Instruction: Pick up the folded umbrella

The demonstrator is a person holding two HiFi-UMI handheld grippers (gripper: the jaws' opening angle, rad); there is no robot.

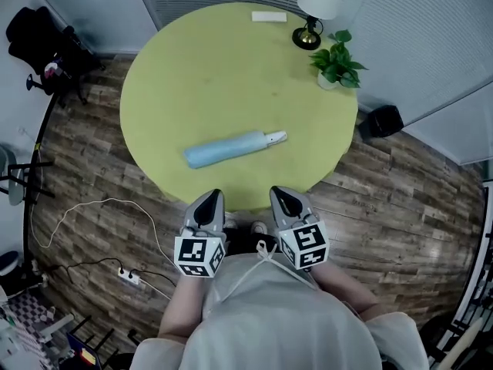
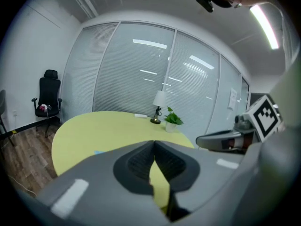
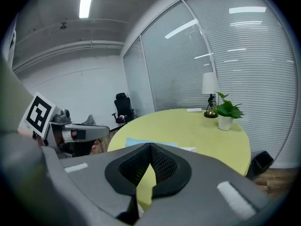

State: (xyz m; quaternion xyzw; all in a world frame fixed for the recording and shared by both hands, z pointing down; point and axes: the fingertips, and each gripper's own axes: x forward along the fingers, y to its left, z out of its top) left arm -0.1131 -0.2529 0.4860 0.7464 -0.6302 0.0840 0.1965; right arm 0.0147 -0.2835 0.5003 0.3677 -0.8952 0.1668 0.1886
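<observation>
Nearest the head camera we see the person's pale shirt (image 1: 262,314), and just beyond it the two marker cubes of the grippers. The left hand-held gripper (image 1: 209,199) and the right hand-held gripper (image 1: 283,195) sit side by side at the near edge of the round yellow-green worktop (image 1: 231,68), both pointing toward it. In each gripper view the jaw tips are pressed together with nothing between them.

The folded umbrella (image 1: 231,148), pale blue with a white handle at its right end, lies flat on the near part of the worktop. It is ahead of both hand-held grippers and apart from them, lying crosswise to the way they point. Neither gripper touches it. In the right gripper view we find it as a pale blue strip (image 3: 141,142) just above the closed jaws.

At the far edge of the worktop stand a table lamp (image 1: 320,6), a small white flat object (image 1: 269,17) and a white pot holding a green plant (image 1: 337,64). On the wooden floor (image 1: 400,199) to the right, a dark bin (image 1: 380,120) sits beside the worktop; its contents cannot be made out. A black office chair (image 1: 46,48) stands at the left, and a power strip (image 1: 129,276) with a white cable lies on the floor.
</observation>
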